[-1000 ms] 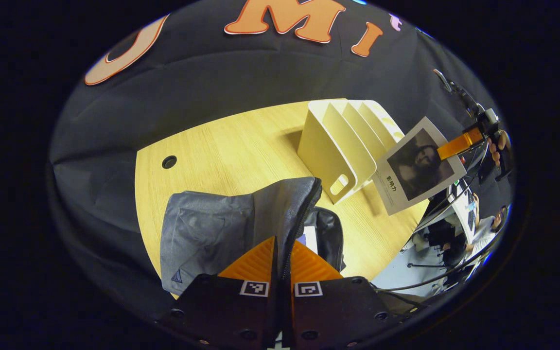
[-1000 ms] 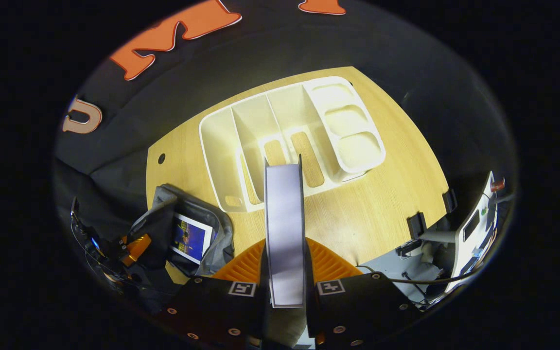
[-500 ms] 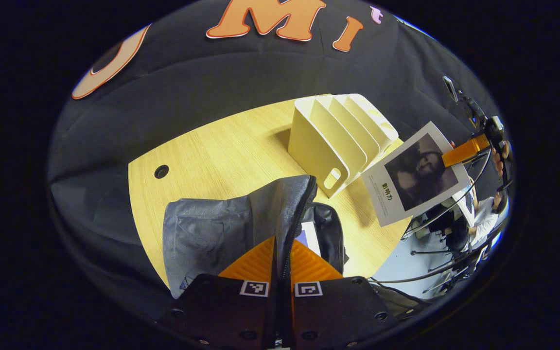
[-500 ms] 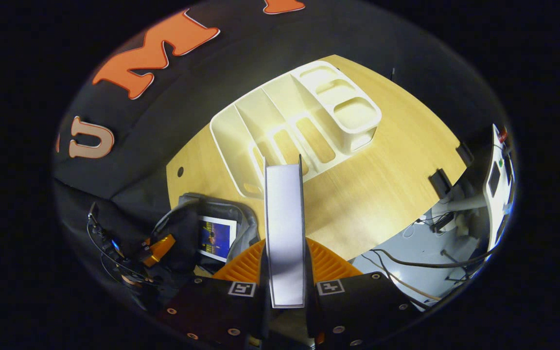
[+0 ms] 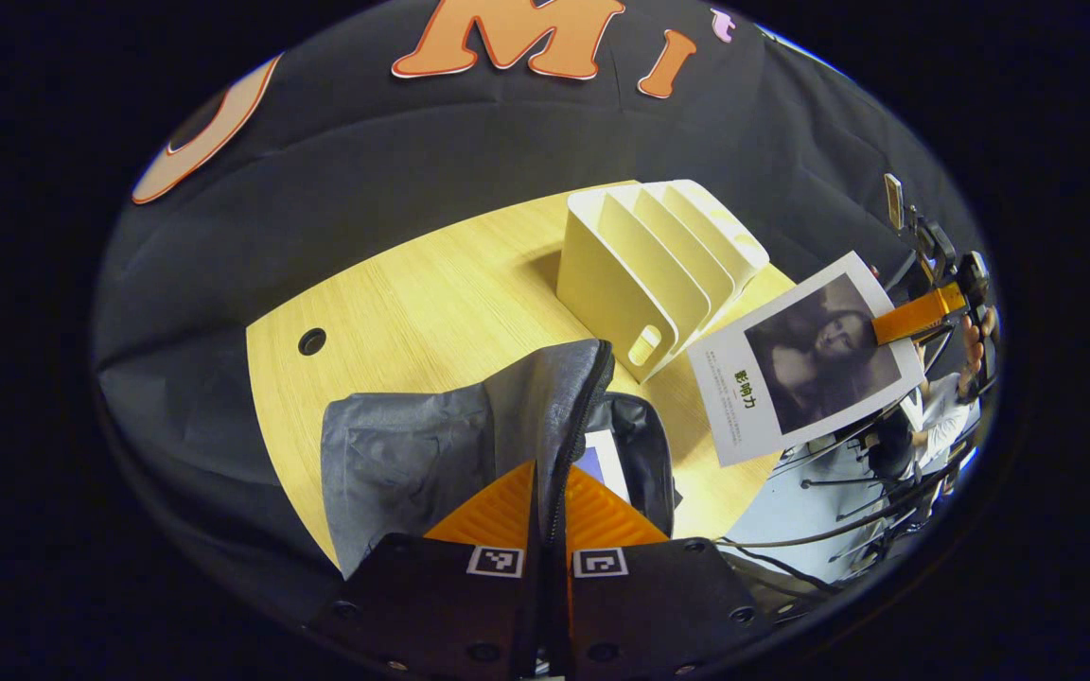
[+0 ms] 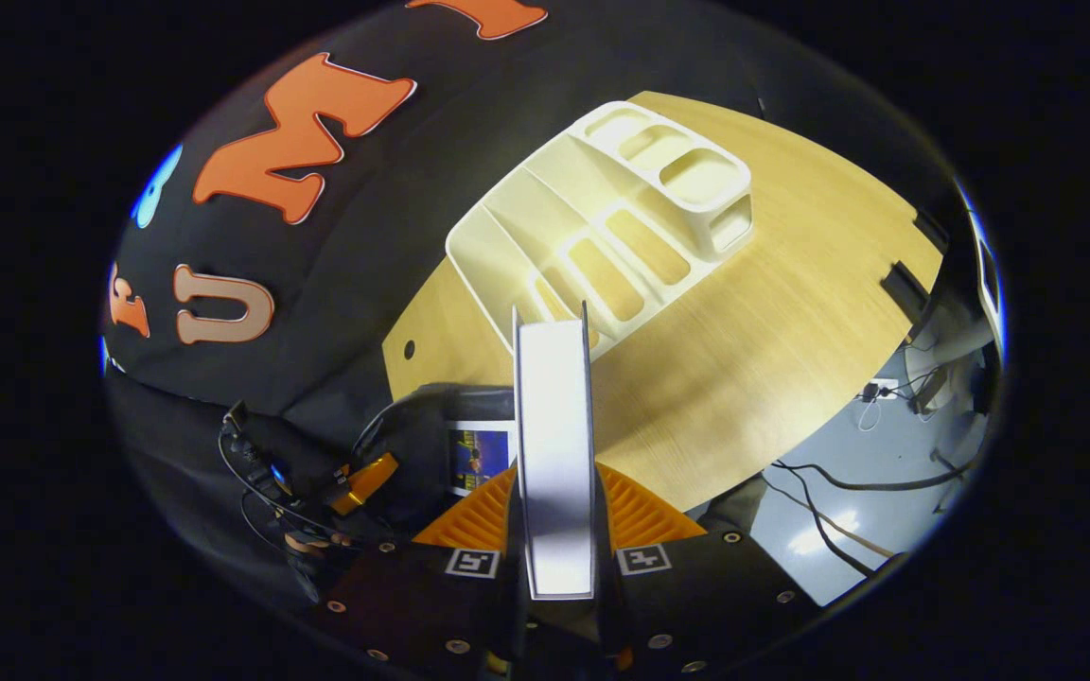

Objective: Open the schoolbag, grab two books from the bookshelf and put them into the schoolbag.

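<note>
A grey schoolbag [image 5: 431, 454] lies on the wooden table [image 5: 413, 303], its mouth held up and open. My left gripper [image 5: 548, 492] is shut on the zipper edge of the bag's flap. Inside the bag lies a book with a blue cover [image 6: 475, 456], also glimpsed as a book [image 5: 599, 462] in the left gripper view. My right gripper [image 6: 554, 473] is shut on a second book [image 6: 554, 445], seen edge-on with white pages. From the left gripper view that book [image 5: 805, 355] hangs in the air right of the cream bookshelf [image 5: 649, 265], showing a dark portrait cover. The bookshelf [image 6: 602, 236] holds no books.
A round cable hole [image 5: 312, 340] is in the table at the left. Beyond the table's right edge the floor carries cables [image 6: 829, 482] and equipment stands. A person's hand [image 5: 975, 340] holds the right gripper. Black cloth hangs behind the table.
The right gripper has carried the portrait book down and toward the bag, swinging its view left. The left gripper keeps the bag flap lifted, almost unmoved.
</note>
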Action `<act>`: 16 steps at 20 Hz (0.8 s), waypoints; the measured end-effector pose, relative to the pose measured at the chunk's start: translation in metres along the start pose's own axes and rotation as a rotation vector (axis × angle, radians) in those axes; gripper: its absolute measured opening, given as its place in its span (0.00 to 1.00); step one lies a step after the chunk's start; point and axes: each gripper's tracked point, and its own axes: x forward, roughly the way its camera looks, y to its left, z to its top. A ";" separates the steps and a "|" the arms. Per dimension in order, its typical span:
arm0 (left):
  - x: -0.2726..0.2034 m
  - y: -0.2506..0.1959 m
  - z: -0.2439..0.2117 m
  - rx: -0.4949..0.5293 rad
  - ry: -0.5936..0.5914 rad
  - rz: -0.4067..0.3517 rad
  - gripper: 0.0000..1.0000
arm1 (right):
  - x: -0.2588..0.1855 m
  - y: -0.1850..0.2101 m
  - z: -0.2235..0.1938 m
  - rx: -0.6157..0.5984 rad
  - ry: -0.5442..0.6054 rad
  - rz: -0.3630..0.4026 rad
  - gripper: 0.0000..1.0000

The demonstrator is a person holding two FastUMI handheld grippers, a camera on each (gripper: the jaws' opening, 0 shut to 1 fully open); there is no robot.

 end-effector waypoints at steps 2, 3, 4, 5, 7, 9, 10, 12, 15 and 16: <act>0.000 0.001 0.001 0.008 -0.001 0.005 0.05 | 0.006 0.012 -0.004 0.010 -0.002 0.051 0.30; -0.001 0.004 0.002 0.010 -0.004 0.014 0.05 | 0.011 0.018 -0.004 0.015 -0.013 0.076 0.31; -0.001 0.003 0.003 0.003 -0.006 0.011 0.05 | 0.016 0.023 -0.006 0.022 -0.014 0.101 0.30; -0.001 0.005 0.003 -0.002 -0.007 0.013 0.05 | 0.021 0.030 -0.007 0.037 -0.019 0.127 0.31; -0.001 0.005 0.003 0.002 -0.011 0.016 0.06 | 0.022 0.039 -0.014 0.049 -0.012 0.171 0.31; -0.001 0.005 0.002 0.006 -0.015 0.015 0.05 | 0.028 0.044 -0.022 0.031 -0.002 0.186 0.30; -0.002 0.004 0.002 0.005 -0.016 0.013 0.06 | 0.030 0.048 -0.025 0.024 0.003 0.193 0.30; -0.002 0.004 0.003 0.002 -0.020 0.013 0.06 | 0.041 0.061 -0.031 0.023 0.020 0.218 0.30; -0.004 0.005 0.002 0.001 -0.028 0.027 0.05 | 0.062 0.076 -0.043 0.028 0.043 0.248 0.30; -0.005 0.005 0.004 0.002 -0.034 0.026 0.05 | 0.071 0.081 -0.046 0.031 0.052 0.258 0.30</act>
